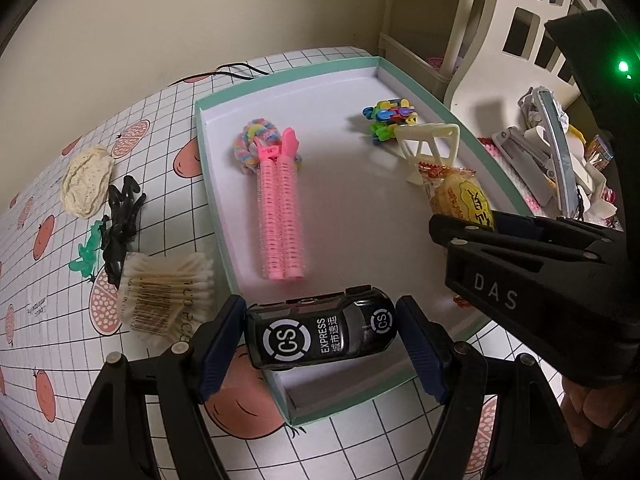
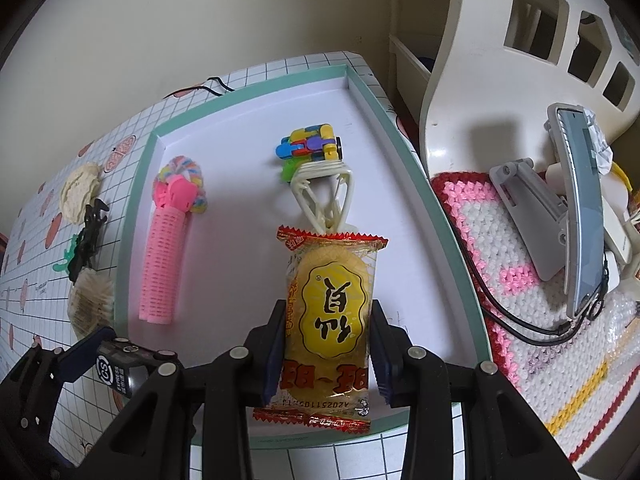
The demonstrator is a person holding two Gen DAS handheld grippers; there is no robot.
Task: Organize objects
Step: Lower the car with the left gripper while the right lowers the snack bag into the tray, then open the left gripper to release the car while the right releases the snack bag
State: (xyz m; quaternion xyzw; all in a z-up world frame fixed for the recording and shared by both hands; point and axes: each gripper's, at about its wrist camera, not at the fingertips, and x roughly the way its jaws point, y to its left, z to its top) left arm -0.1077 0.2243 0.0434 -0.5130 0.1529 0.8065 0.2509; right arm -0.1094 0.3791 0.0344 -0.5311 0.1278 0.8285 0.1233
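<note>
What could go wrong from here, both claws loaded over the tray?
1. The toy car, held by the left claw, straddles the tray rim; released here, it could tip out.
2. The right claw pinches the snack packet by its soft sides; it may slip.
3. The claws sit close and could collide.

Your desk [image 1: 360,440] cloth: white, thin black grid, salmon-pink fruit prints. Tray [image 1: 208,168]: mint-green rim, white floor. In it you see a pink hair roller [image 1: 280,220], a pastel rainbow scrunchie [image 1: 256,132], a multicoloured block toy [image 1: 388,118] and a cream plastic stand [image 1: 428,144]. Your snack packet [image 2: 330,320] is yellow with red zigzag ends and black characters. Your toy car [image 1: 320,334] is black with white "CS" rings and "EXPRESS" lettering. Fingers [image 1: 218,344] carry dark blue pads on black frames. Beside the tray: cream cotton swabs [image 1: 168,296], black clip [image 1: 120,224], green clip [image 1: 86,254].
</note>
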